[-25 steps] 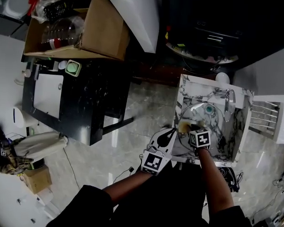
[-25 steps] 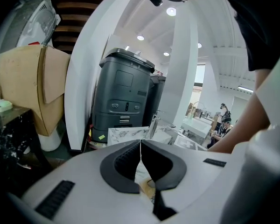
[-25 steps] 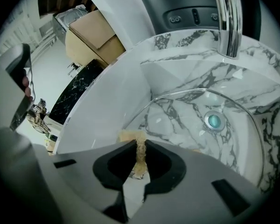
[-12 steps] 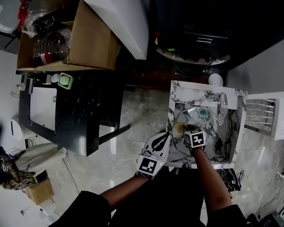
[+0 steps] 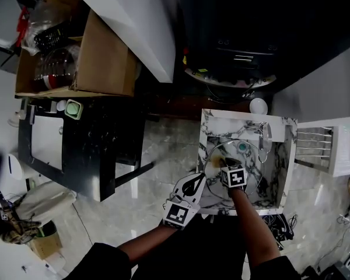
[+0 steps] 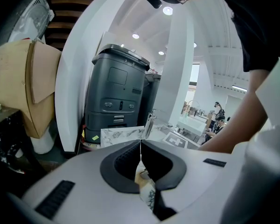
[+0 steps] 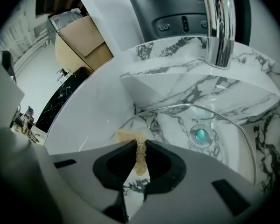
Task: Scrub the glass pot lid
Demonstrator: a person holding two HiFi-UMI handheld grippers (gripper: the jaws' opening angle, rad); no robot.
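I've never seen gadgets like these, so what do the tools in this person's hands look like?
The left tongs and right tongs are white plastic shells with black ribbed pads inside, curved around an oval gap. Each carries a cube printed with black-and-white square markers. No cables show. The person wears a black top.

Most of the sponge is hidden between the closed jaws of the right gripper, whose body covers the rim of the glass lid toward 6 o'clock, while the faucet is cut off at 12 o'clock of that view.
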